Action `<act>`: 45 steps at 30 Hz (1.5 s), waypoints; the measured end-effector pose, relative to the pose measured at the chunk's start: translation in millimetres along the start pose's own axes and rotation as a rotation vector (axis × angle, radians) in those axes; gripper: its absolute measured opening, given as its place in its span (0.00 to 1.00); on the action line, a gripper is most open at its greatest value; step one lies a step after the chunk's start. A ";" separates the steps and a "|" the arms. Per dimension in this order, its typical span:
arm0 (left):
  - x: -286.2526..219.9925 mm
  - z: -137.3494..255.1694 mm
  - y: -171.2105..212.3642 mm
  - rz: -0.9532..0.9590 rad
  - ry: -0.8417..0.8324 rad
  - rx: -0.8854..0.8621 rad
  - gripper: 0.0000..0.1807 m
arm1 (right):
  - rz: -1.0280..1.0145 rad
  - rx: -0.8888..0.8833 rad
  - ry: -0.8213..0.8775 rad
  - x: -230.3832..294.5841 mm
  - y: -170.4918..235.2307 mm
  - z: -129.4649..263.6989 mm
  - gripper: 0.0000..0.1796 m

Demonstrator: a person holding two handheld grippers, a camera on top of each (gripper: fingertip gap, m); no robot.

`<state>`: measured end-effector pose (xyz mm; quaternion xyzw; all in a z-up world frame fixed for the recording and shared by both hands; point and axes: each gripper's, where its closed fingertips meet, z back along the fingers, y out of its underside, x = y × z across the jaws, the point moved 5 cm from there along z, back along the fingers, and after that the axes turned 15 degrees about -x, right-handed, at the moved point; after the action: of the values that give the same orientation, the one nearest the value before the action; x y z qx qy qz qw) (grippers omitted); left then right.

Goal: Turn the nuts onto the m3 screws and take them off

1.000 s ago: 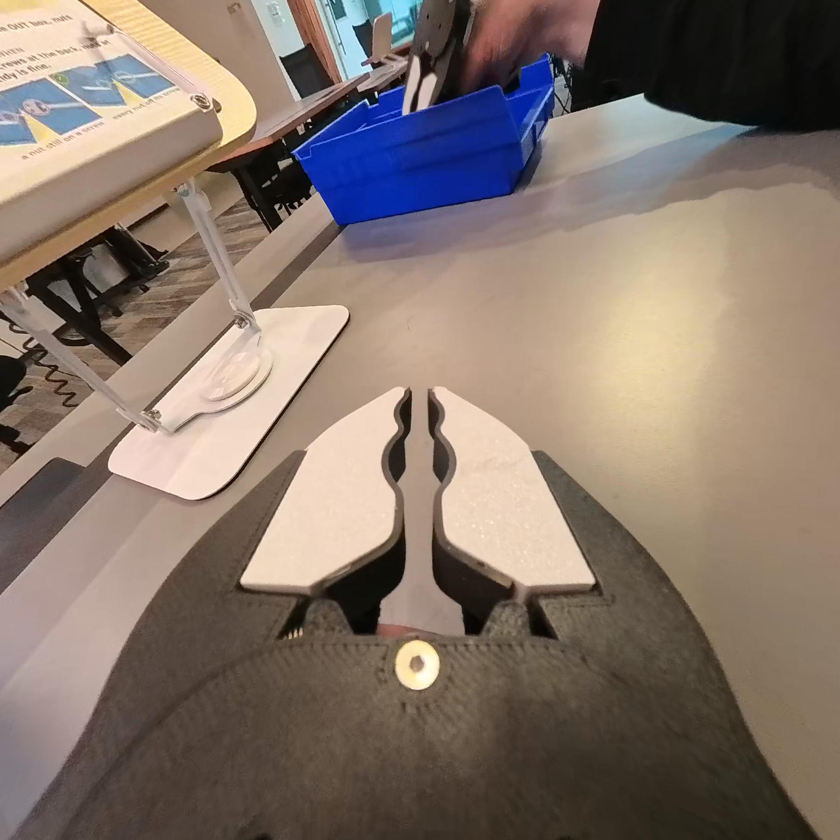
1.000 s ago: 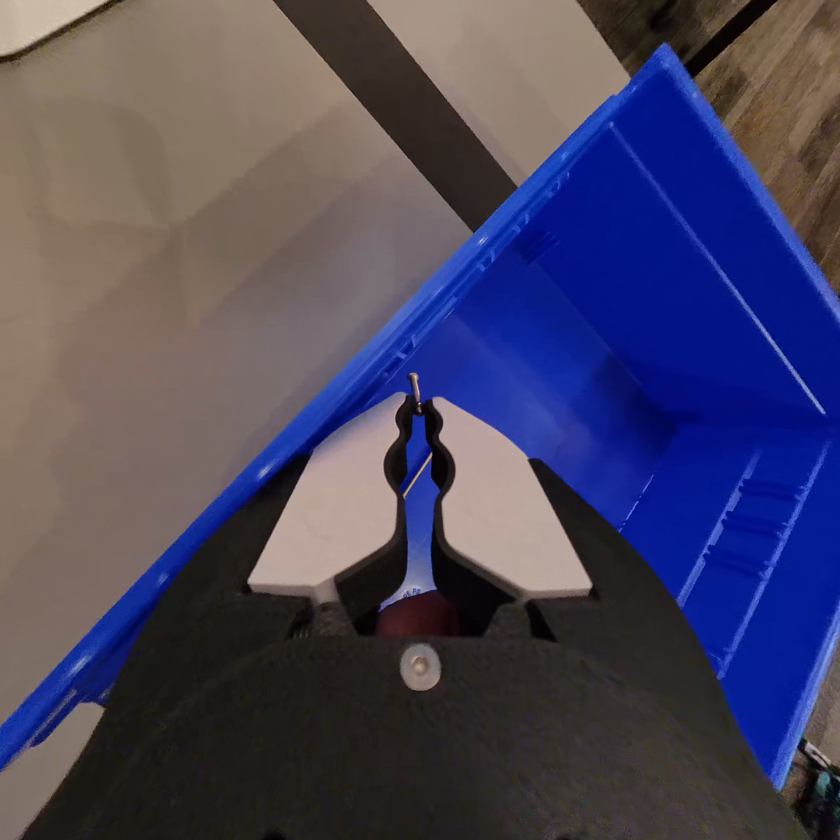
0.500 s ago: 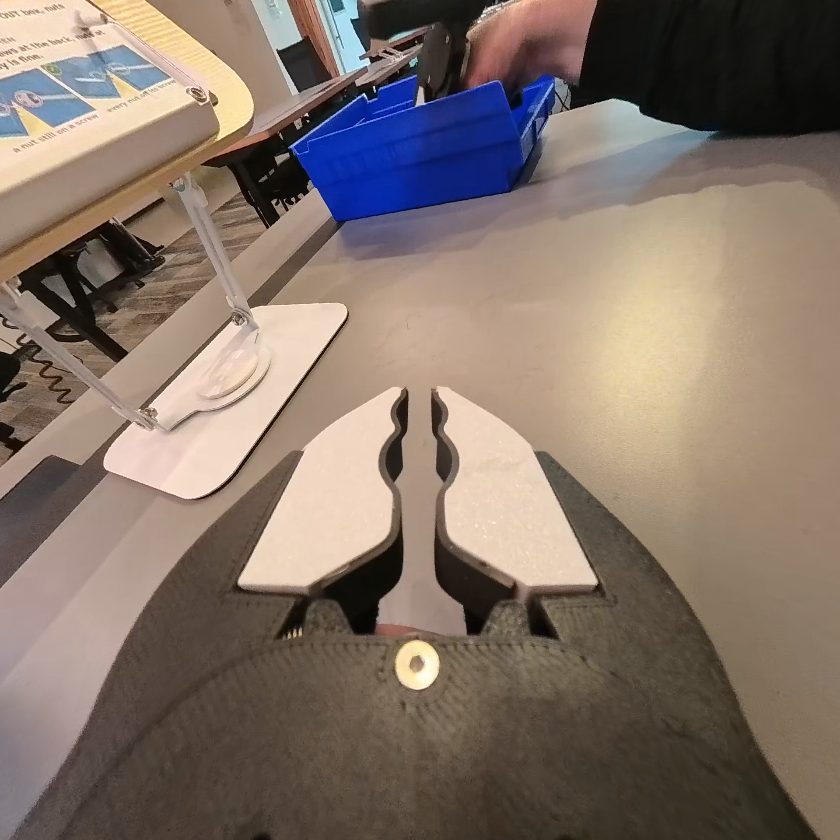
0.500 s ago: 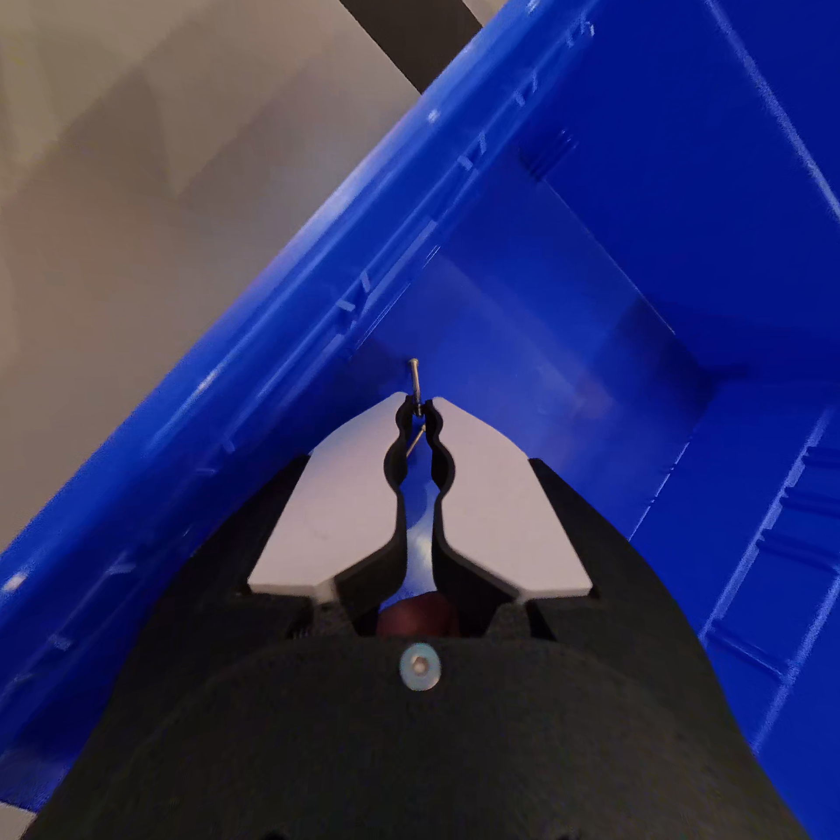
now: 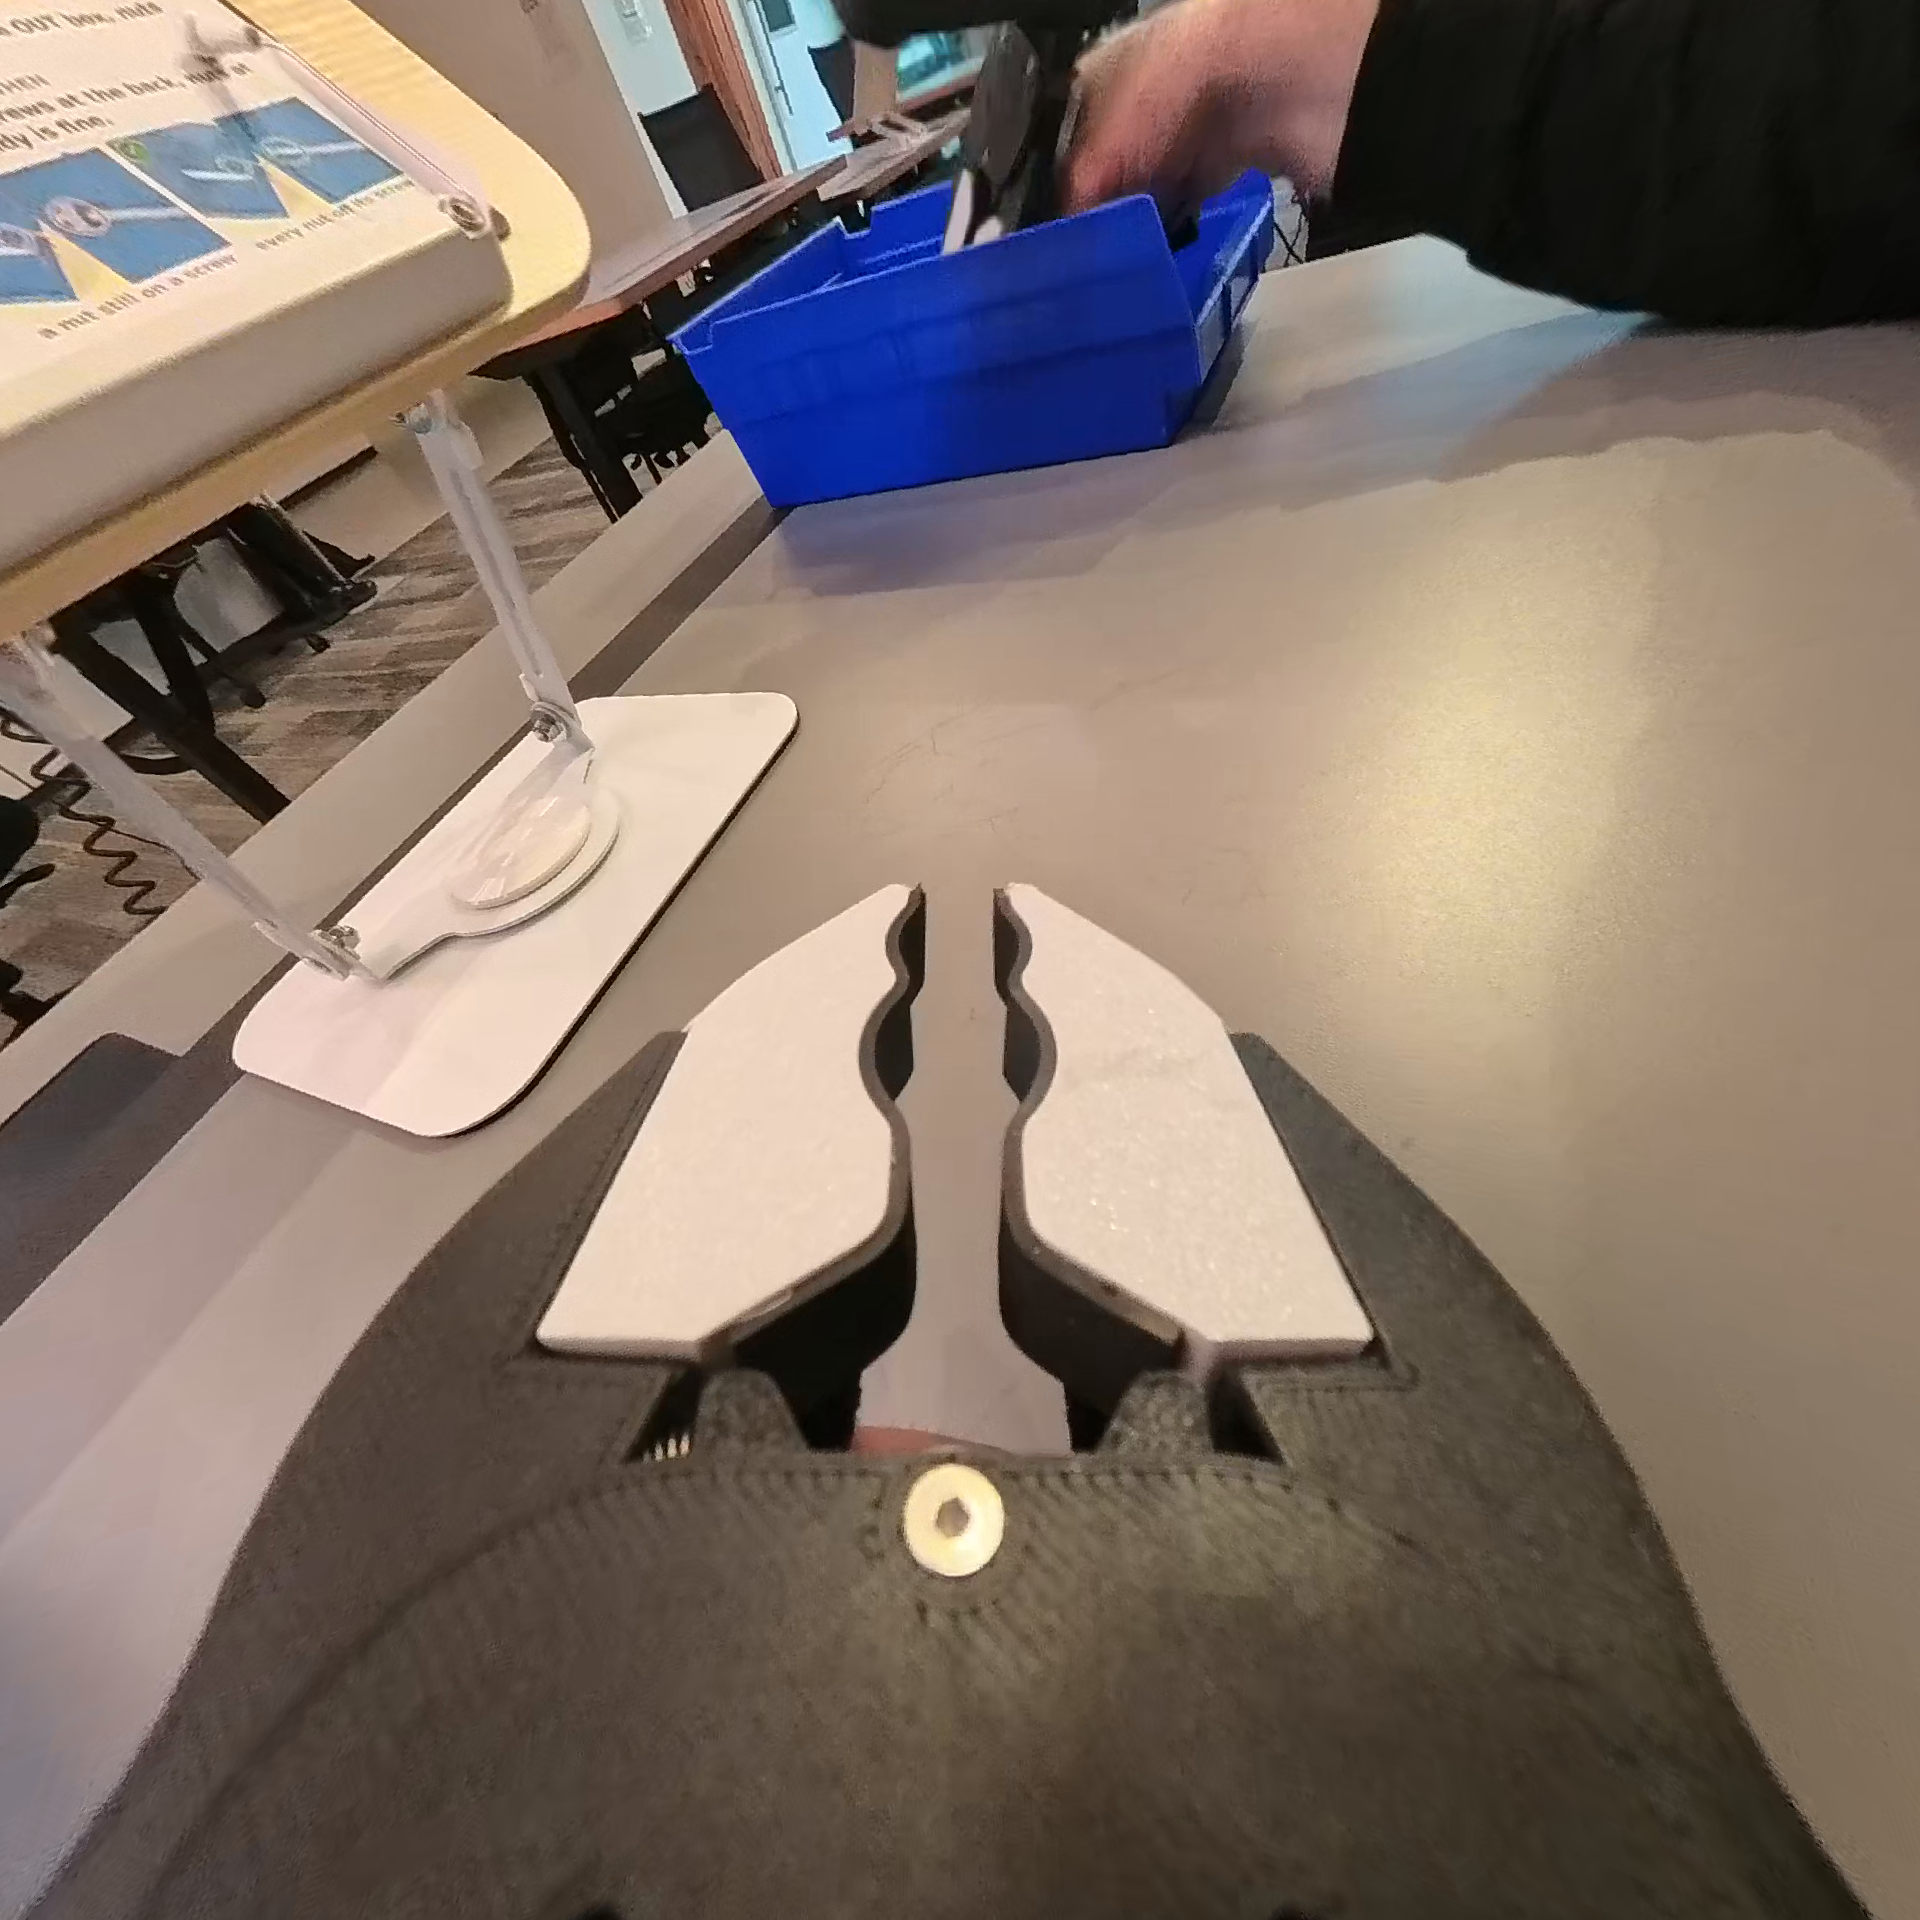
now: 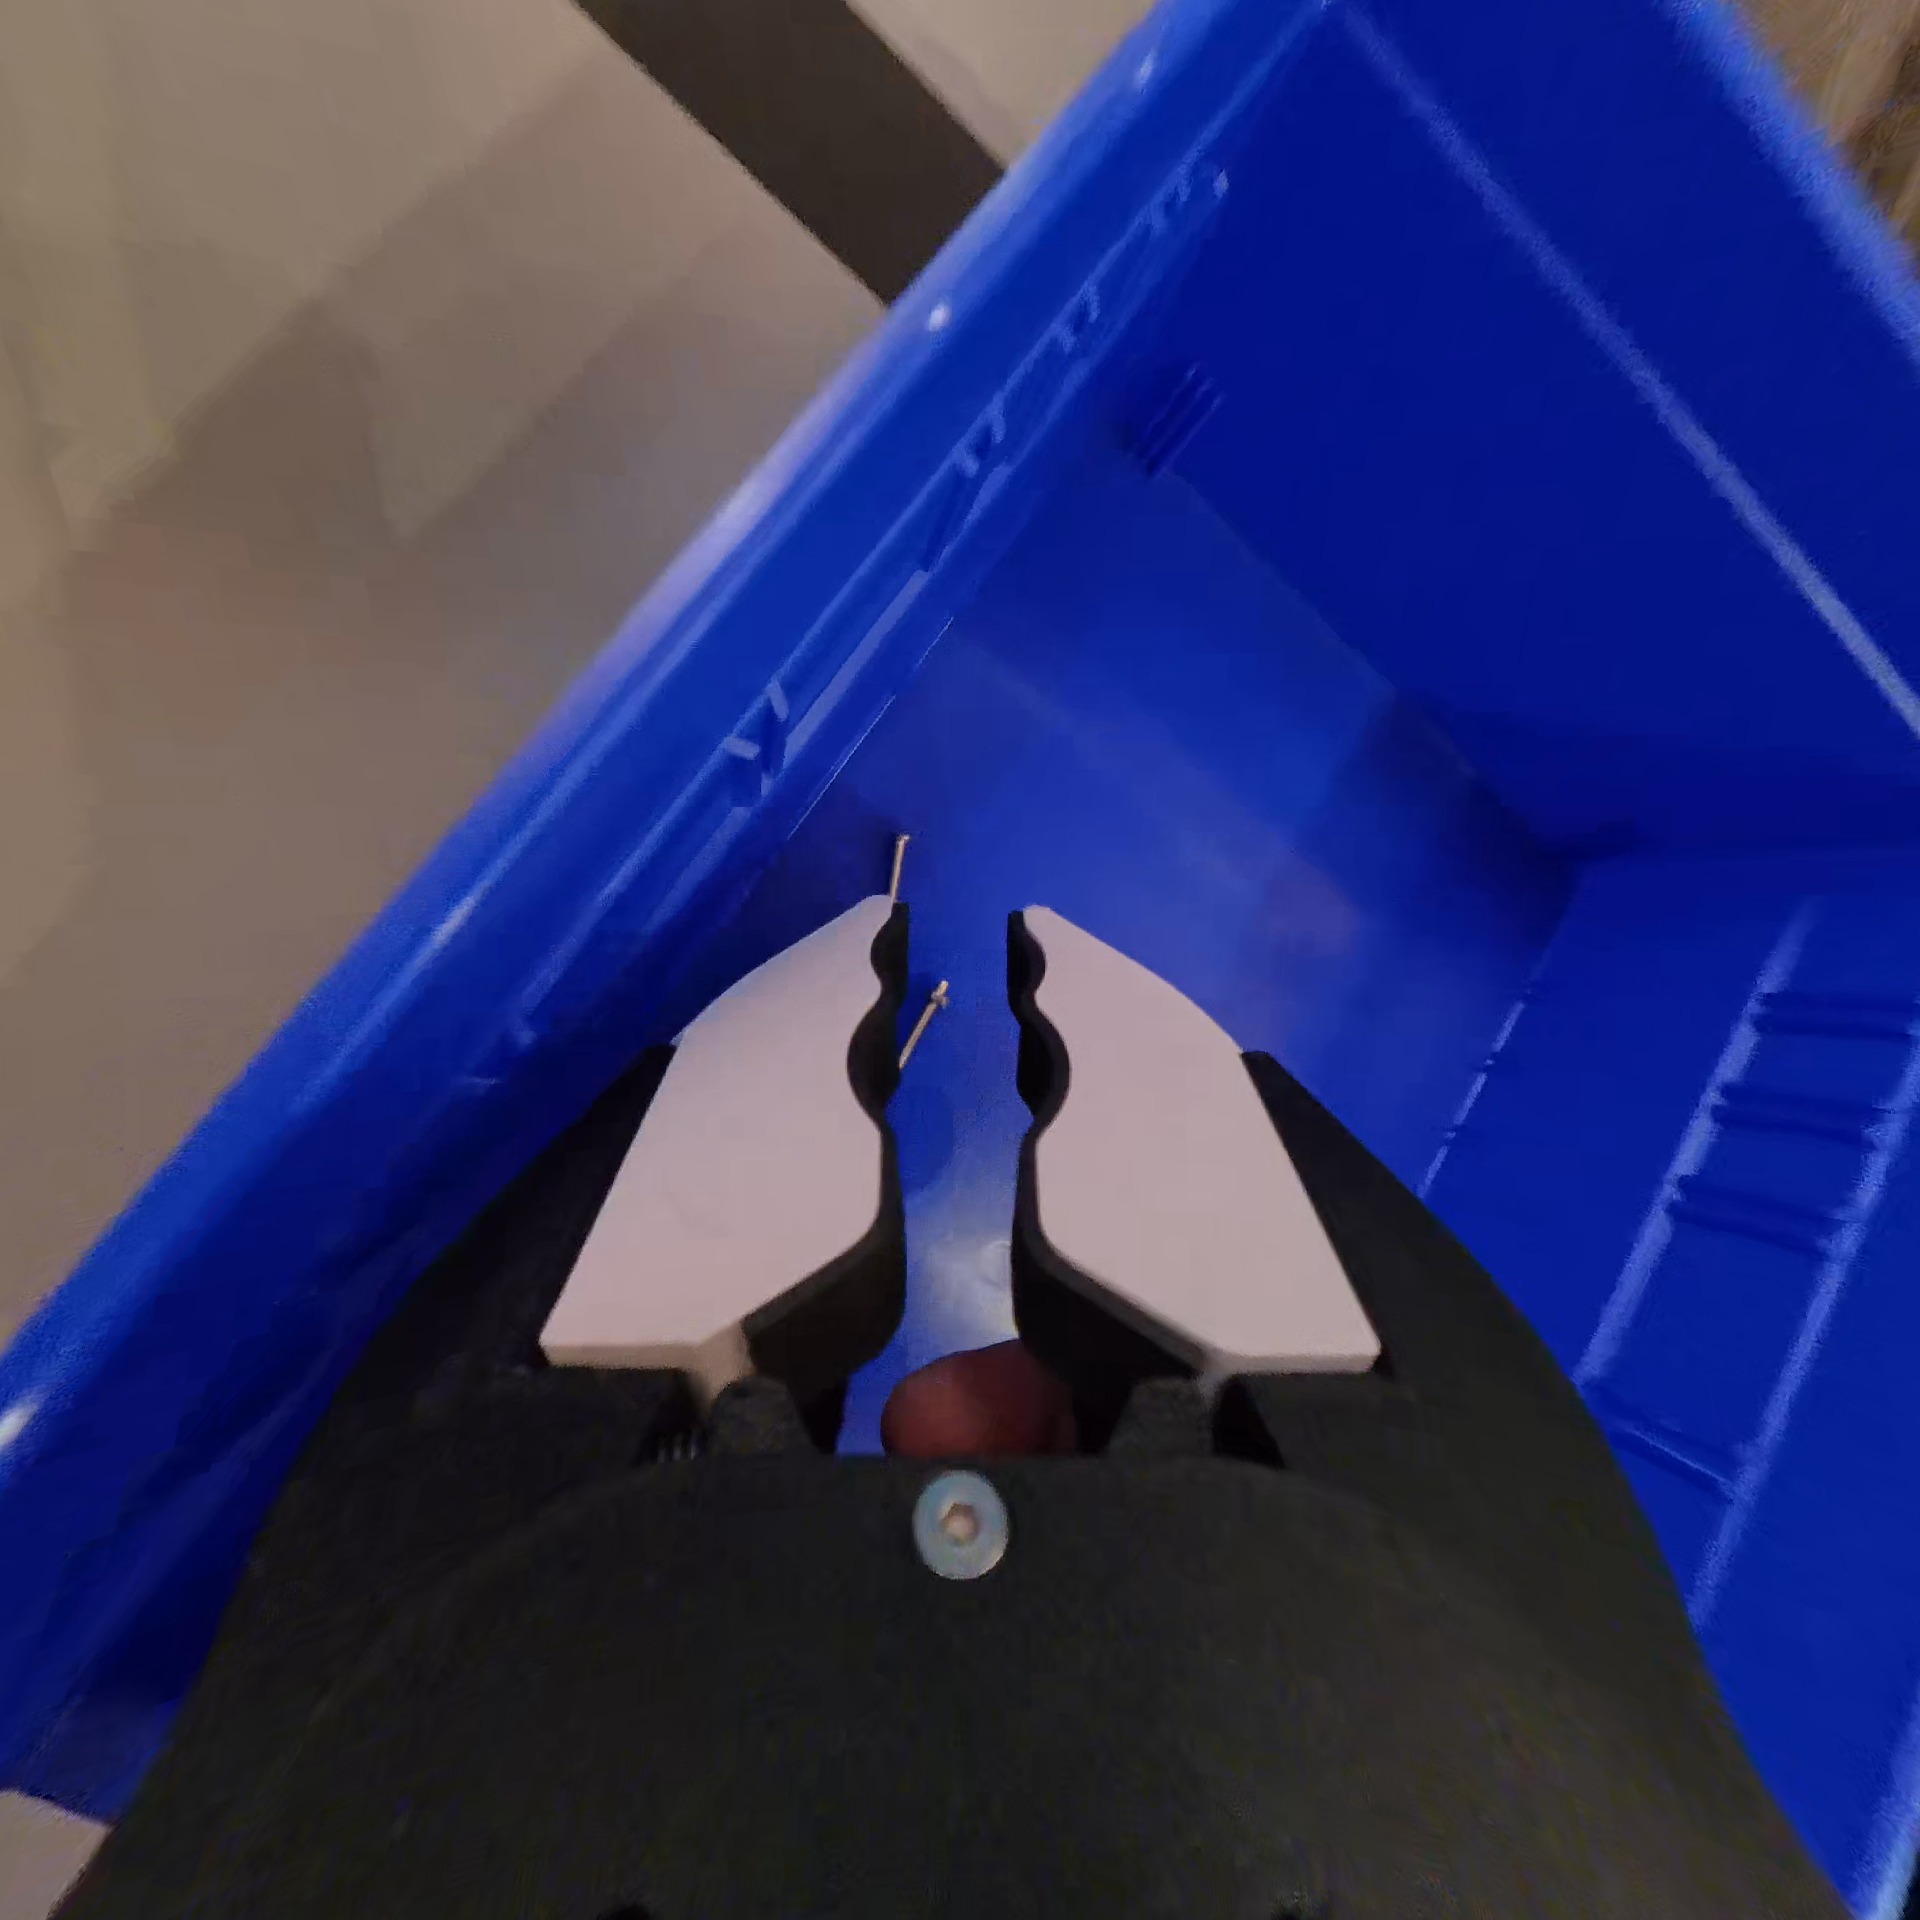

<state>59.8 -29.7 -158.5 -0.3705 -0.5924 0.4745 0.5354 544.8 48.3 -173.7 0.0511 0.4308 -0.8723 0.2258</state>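
Left wrist view: left gripper [image 5: 958, 902] low over the grey table [image 5: 1403, 727], fingers a narrow gap apart, nothing between them. Blue bin [image 5: 966, 353] stands well beyond the gripper at the table's far edge. White stand base [image 5: 520, 935] lies on the table well on this side of the bin, to its left, carrying a tilted instruction board [image 5: 208, 260]. Right gripper [image 5: 987, 166] dips into the bin from above, held by a hand [image 5: 1195, 114] in a dark sleeve. Right wrist view: right gripper [image 6: 958, 916] inside the blue bin [image 6: 1351, 520], fingers parted, gripping nothing. One thin screw [image 6: 899, 868] lies in the bin near its left wall, just past the left fingertip [image 6: 868, 920]; a second screw [image 6: 924, 1023] shows in the gap between the fingers, close to the left one. Cannot tell whether either carries a nut
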 end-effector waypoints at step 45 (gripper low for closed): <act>248.1 243.1 111.9 0.246 -0.629 1.214 0.07 | 0.411 -0.595 -0.576 342.1 -165.8 -14.4 0.00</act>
<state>-225.4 195.7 -189.9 0.0850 -0.3029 0.8640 0.3932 165.3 27.1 -158.9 -0.1762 0.5632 -0.6264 0.5093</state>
